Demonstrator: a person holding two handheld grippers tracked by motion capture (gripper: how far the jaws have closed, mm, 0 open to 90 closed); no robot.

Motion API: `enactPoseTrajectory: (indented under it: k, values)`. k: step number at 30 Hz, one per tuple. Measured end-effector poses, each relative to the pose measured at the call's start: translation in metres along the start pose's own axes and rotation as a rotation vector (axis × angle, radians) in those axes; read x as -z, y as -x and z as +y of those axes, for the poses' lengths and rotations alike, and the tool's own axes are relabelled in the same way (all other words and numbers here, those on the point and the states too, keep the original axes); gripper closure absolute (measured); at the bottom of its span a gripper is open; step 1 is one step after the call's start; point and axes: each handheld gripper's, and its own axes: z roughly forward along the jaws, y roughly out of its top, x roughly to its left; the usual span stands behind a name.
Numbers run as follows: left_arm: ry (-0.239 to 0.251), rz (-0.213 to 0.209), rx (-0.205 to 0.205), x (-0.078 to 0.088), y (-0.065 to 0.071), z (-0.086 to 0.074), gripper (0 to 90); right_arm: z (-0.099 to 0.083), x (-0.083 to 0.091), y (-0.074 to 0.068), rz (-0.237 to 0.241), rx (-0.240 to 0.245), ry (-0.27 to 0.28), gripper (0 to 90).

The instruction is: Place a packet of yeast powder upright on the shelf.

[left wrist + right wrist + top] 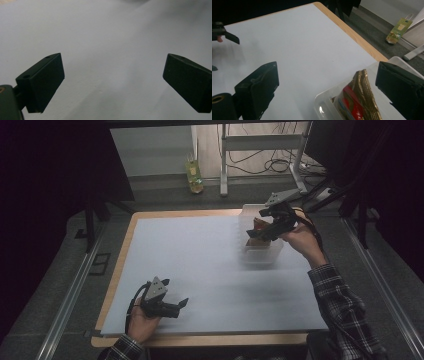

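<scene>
Table (200,270), white top with a wooden rim. Clear plastic container (262,254) sits near the far right corner. Stack of red-and-gold packets (359,100) stands upright inside it. Right gripper (270,227) hovers over the container, jaws spread wide on either side of the packets, not touching them. Left gripper (172,302) rests near the front left corner, jaws apart over bare table.

The clear bin (322,105) and its packets (359,100) are cut off below.
</scene>
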Motion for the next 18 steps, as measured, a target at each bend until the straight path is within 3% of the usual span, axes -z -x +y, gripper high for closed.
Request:
enactPoseTrajectory:
  k: [18]
  values:
    - [-0.028, 0.005, 0.049, 0.002, -0.003, 0.000, 2.3, -0.008, -0.001, -0.016, 0.002, 0.018, 0.001, 5.2]
